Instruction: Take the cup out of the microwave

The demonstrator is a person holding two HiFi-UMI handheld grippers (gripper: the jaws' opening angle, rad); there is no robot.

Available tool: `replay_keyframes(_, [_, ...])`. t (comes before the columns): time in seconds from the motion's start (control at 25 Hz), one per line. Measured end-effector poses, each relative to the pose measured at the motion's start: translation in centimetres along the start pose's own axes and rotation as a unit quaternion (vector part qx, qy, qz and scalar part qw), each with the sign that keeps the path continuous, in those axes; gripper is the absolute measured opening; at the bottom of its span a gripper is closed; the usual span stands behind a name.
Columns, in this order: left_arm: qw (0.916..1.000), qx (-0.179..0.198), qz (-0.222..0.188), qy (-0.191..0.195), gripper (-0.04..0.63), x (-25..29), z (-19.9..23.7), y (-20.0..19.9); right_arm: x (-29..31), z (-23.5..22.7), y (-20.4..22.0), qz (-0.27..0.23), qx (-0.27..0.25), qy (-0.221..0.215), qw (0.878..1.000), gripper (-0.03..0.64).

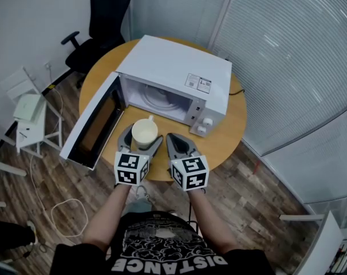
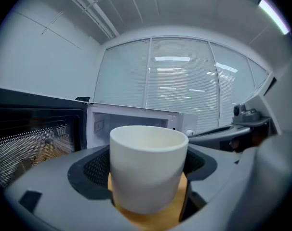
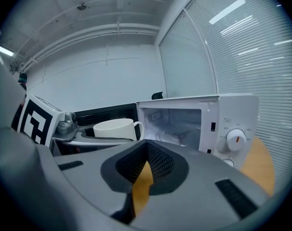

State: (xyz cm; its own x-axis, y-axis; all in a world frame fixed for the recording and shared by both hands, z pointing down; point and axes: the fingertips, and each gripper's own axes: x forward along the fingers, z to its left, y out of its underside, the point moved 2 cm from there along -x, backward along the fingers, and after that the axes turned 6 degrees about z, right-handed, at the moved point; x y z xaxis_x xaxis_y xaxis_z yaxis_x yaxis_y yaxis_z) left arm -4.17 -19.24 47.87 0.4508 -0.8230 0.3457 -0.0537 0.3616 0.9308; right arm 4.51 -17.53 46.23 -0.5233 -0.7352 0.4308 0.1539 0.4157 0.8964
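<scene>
While left gripper (image 1: pixel 142 138) jaws clamp cup (image 1: pixel 145 132), right gripper (image 1: pixel 177 140) jaws together; round wooden table (image 1: pixel 232 125), apparently plank floor (image 1: pixel 251 196), blinds (image 1: pixel 288 50) beyond.

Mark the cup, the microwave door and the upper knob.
White ceramic cup (image 2: pixel 148 177): left gripper view, outer side wall.
Open dark-windowed microwave door (image 1: pixel 98 123): head view, inner window panel.
White round upper knob (image 3: pixel 235 139): right gripper view, front face.

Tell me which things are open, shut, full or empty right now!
White box-shaped microwave: no cup inside.
Dark-windowed microwave door: swung wide open.
White round cup with a handle: upright, outside the microwave, looks empty.
Left grey claw: shut on the cup.
Right grey claw: shut, holding nothing.
</scene>
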Motion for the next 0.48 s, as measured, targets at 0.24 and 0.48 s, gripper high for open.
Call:
replay_keyframes(0.24, [1.0, -0.004, 0.002, -0.005, 0.442, -0.04, 0.6, 0.22, 0.32, 0.27, 0.11, 0.002, -0.003, -0.001, 1.0, 0.015])
replay_keyframes(0.48, [1.0, -0.007, 0.0, -0.005, 0.442, 0.23, 0.91, 0.09, 0.72, 0.34, 0.04, 0.002, -0.005, -0.001, 1.0, 0.015])
